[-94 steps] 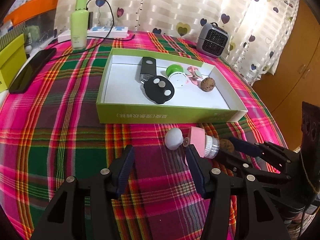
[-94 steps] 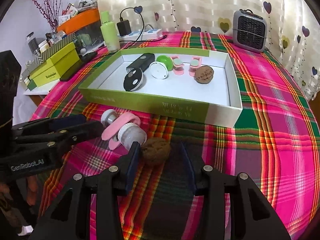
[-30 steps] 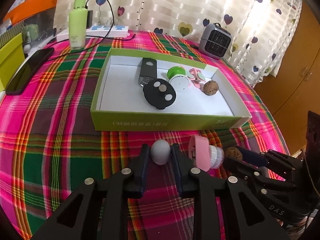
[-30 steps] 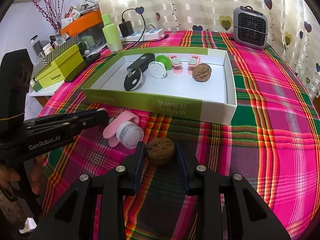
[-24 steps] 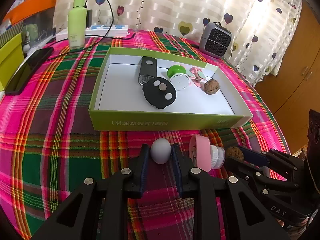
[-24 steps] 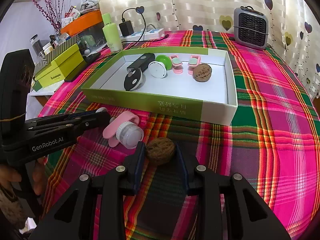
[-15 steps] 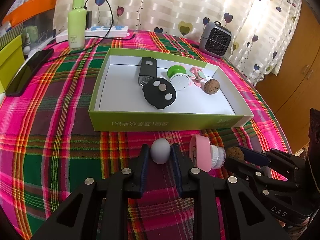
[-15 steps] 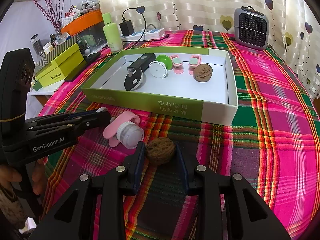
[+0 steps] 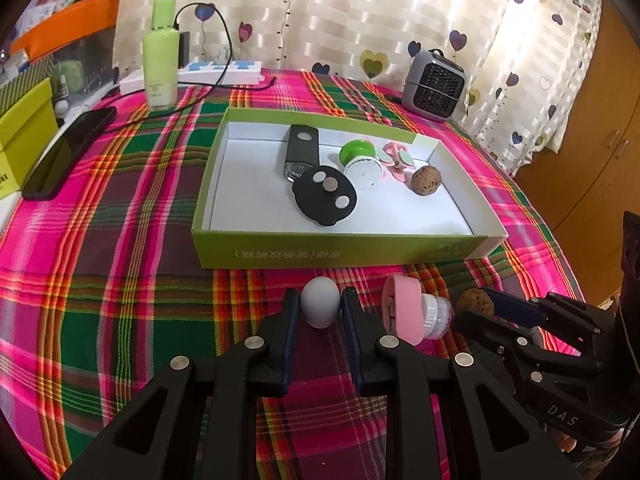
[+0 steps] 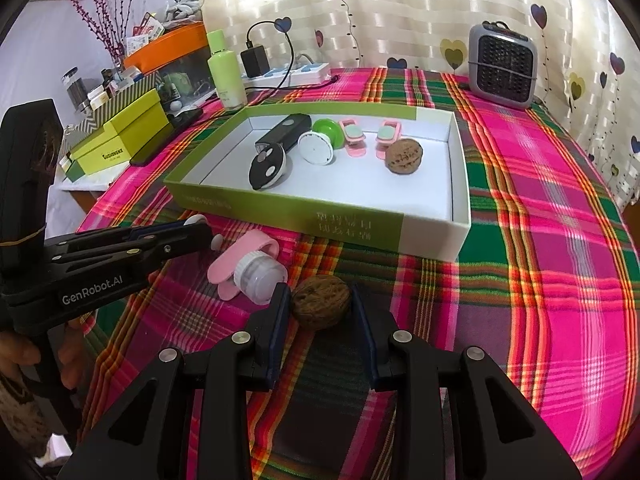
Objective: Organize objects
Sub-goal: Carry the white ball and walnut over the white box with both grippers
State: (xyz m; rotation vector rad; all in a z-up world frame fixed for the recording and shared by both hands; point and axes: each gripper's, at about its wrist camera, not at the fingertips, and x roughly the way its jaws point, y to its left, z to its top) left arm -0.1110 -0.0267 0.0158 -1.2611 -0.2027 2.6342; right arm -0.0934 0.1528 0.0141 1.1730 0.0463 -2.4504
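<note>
Pinching grey egg-shaped ball [image 9: 319, 306] with left gripper [image 9: 320, 307], both pads tight on its sides, down on plaid tablecloth [image 9: 120, 280] just in front of green box [image 9: 340, 254]. Clamping loose walnut [image 10: 321, 306] with right gripper [image 10: 320, 307], pads against both sides, also on cloth near box front wall. Lying between the two: pink clip with clear cap [image 9: 412, 314]. Sitting inside box: second walnut [image 9: 426, 180], black fob [image 9: 325, 195], green-white knob [image 9: 360, 162], pink clips [image 10: 370, 135].
</note>
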